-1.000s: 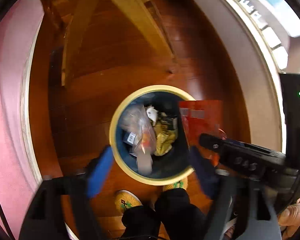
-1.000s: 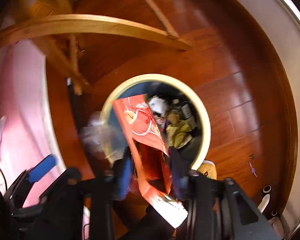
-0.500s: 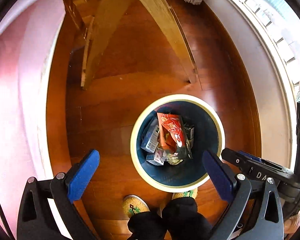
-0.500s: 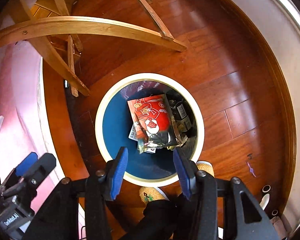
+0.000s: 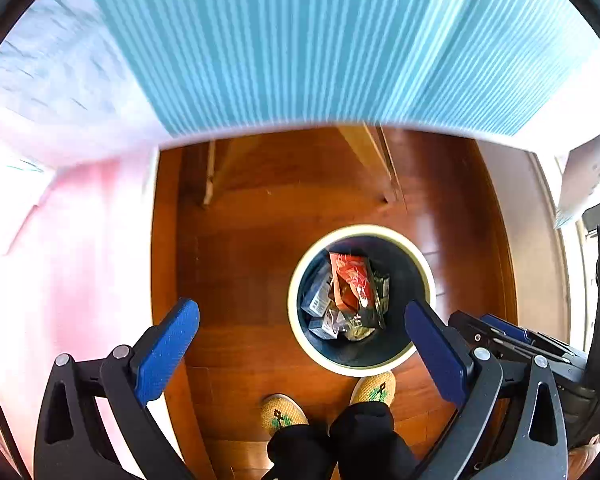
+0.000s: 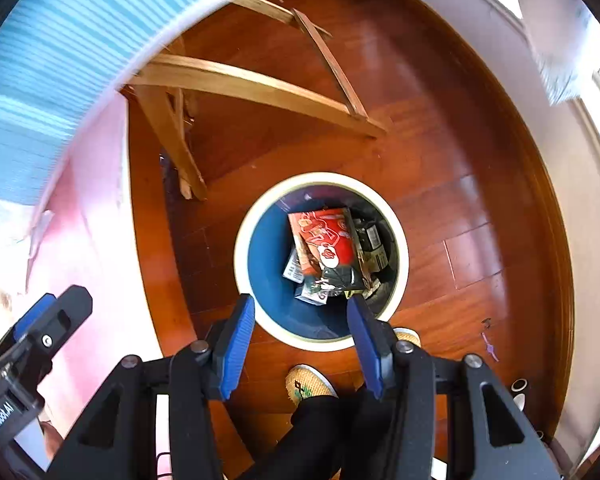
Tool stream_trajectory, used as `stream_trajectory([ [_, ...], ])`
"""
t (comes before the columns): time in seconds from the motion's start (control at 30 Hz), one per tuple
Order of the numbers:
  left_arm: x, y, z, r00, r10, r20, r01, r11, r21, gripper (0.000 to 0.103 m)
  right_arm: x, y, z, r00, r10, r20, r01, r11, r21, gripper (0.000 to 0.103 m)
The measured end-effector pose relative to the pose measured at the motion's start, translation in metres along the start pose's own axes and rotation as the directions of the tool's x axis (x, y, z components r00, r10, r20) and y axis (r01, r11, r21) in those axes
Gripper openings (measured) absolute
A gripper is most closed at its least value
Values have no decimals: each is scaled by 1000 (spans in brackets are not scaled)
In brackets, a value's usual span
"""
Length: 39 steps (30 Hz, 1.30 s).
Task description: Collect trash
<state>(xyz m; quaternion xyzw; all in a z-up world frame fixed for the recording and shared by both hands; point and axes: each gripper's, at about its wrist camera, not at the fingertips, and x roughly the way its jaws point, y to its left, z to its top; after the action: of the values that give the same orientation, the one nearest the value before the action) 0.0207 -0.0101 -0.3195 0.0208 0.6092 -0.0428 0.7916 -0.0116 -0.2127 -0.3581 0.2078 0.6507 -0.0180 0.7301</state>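
- Left gripper (image 5: 302, 330) has its jaws spread wide, nothing between them. Log-wise quiet now.
- Right gripper (image 6: 300, 322) jaws are partly apart and empty too.
- Person's patterned slippers (image 5: 284, 414) sit on the wood floor (image 5: 236, 248), toes right at the trash bin (image 6: 400, 240).
- Red snack bag (image 6: 326, 236) lies inside the bin on top of darker wrappers (image 6: 374, 240).
- Farther out, wooden legs (image 6: 260, 84) under a blue-striped counter (image 5: 320, 40), pink fabric (image 5: 80, 240) to the left.
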Motion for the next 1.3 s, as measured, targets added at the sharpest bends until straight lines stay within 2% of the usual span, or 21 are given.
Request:
stream_trajectory([
  [0.33, -100, 7, 21, 994, 4, 108, -2, 1000, -20, 102, -98, 38, 5, 992, 4, 126, 9, 995, -100, 49],
  [0.4, -122, 7, 26, 991, 14, 134, -11, 1000, -24, 102, -121, 46, 6, 988, 9, 152, 10, 992, -129, 52],
  [0.47, -145, 7, 29, 988, 12, 154, -7, 999, -31, 102, -144, 54, 7, 984, 14, 179, 13, 988, -154, 61],
  [0.6, -189, 8, 35, 982, -10, 189, 16, 999, -33, 102, -192, 72, 8, 970, 26, 240, 24, 979, -201, 64],
  [0.87, -272, 8, 37, 967, -3, 254, 14, 999, -42, 102, -280, 91, 5, 944, 81, 321, -6, 974, -226, 70],
  [1.1, -330, 8, 37, 947, 23, 322, -4, 998, -61, 102, -329, 105, -1, 931, 79, 358, 14, 968, -250, 71],
  [1.3, -361, 7, 39, 926, 42, 375, -12, 996, -83, 102, -355, 120, -4, 913, 92, 397, 32, 955, -295, 71],
])
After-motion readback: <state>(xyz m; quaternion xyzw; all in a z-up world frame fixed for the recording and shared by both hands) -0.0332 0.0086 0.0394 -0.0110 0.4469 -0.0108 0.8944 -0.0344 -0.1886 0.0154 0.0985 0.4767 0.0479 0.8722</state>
